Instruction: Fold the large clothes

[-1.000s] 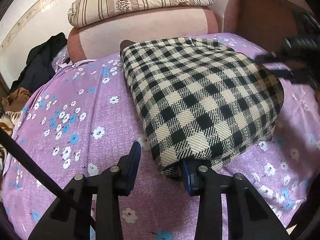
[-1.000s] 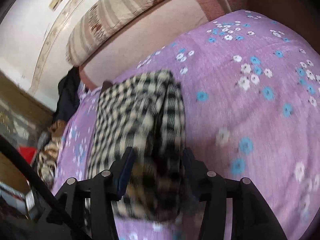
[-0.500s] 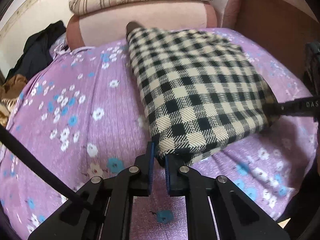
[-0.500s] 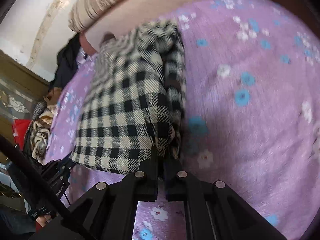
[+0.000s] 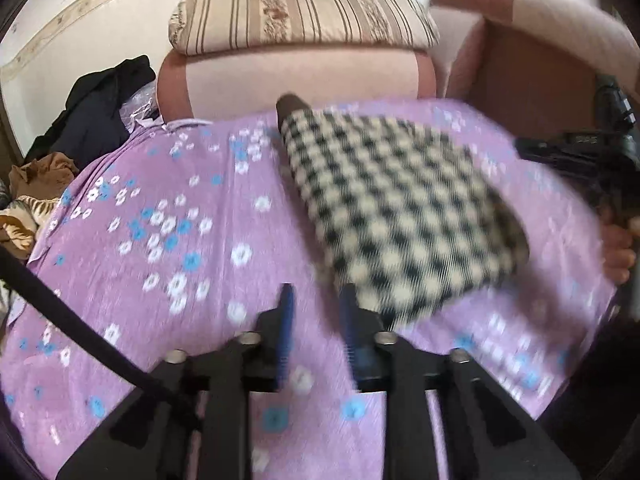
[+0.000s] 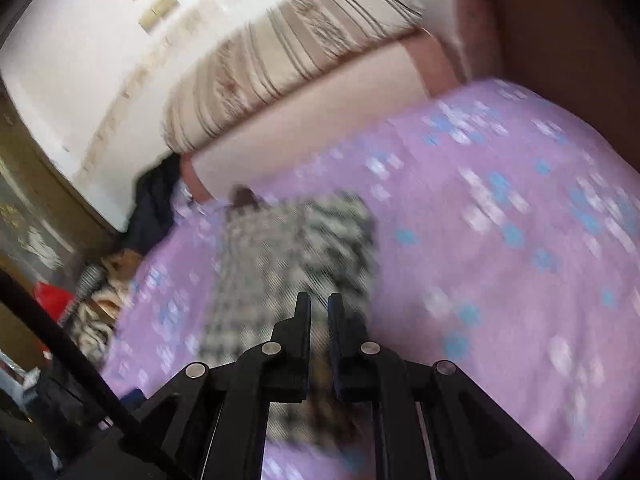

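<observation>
A folded black-and-cream checked garment (image 5: 400, 208) lies on the purple flowered bedspread (image 5: 168, 248). My left gripper (image 5: 316, 300) is open and empty, just off the garment's near left corner. The other gripper (image 5: 576, 152) shows at the right edge beyond the garment. In the right wrist view the garment (image 6: 288, 256) is blurred under my right gripper (image 6: 319, 308), whose jaws stand close with a narrow gap and nothing between them.
A pink sofa back (image 5: 296, 76) with a striped cushion (image 5: 300, 12) stands behind the bed. Dark clothes (image 5: 100, 112) and a brown heap (image 5: 36, 192) lie at the left. A brown wooden panel (image 5: 532, 80) stands at the right.
Both grippers let go of the garment's near edge and pulled back and up. My left jaws opened. The garment now lies flat on the bedspread.
</observation>
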### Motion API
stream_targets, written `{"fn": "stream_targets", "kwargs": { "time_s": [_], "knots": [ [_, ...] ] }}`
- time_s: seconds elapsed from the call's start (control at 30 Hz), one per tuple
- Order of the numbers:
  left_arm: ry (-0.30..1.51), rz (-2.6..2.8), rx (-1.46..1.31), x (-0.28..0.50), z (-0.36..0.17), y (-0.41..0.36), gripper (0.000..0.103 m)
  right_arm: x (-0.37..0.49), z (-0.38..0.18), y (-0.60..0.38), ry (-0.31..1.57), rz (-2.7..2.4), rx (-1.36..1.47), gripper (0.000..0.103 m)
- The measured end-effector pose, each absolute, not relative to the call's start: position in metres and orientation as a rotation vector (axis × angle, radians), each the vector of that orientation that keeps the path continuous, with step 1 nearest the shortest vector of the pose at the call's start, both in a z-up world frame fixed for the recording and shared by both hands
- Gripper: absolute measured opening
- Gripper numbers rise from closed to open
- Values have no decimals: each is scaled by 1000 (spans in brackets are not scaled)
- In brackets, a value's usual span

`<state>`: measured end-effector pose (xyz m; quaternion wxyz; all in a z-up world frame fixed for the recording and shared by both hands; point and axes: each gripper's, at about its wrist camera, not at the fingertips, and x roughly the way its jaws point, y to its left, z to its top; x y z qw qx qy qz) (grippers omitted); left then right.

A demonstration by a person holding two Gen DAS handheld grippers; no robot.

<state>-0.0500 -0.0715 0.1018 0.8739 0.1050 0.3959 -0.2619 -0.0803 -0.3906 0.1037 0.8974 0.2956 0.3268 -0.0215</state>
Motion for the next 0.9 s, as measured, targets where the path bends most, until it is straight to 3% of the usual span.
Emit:
{"fn": "stream_targets", "kwargs": {
  "time_s": [0.1,0.27,0.43,0.5,0.53,0.7,0.8,0.9],
  "knots": [
    [799,-551,171,-27,106,-96,33,-33,96,-377,695,44,617,10],
    [890,-548,208,-2,72,-140,34,28,38,-375,834,111,648,6],
    [916,-533,271,-4,47,-152,34,20,8,-436,885,-167,717,0],
    [914,-518,283,-5,44,-154,34,12,17,-445,858,-217,727,0],
    [912,-517,286,-5,44,-154,34,7,26,-445,828,-233,713,7],
    [909,-515,284,-10,42,-153,34,-7,62,-400,752,41,700,7],
    [899,-506,297,-14,41,-153,34,-14,43,-364,860,229,718,7],
    [902,-507,321,-19,40,-154,34,-21,15,-360,972,181,715,0]
  ]
}}
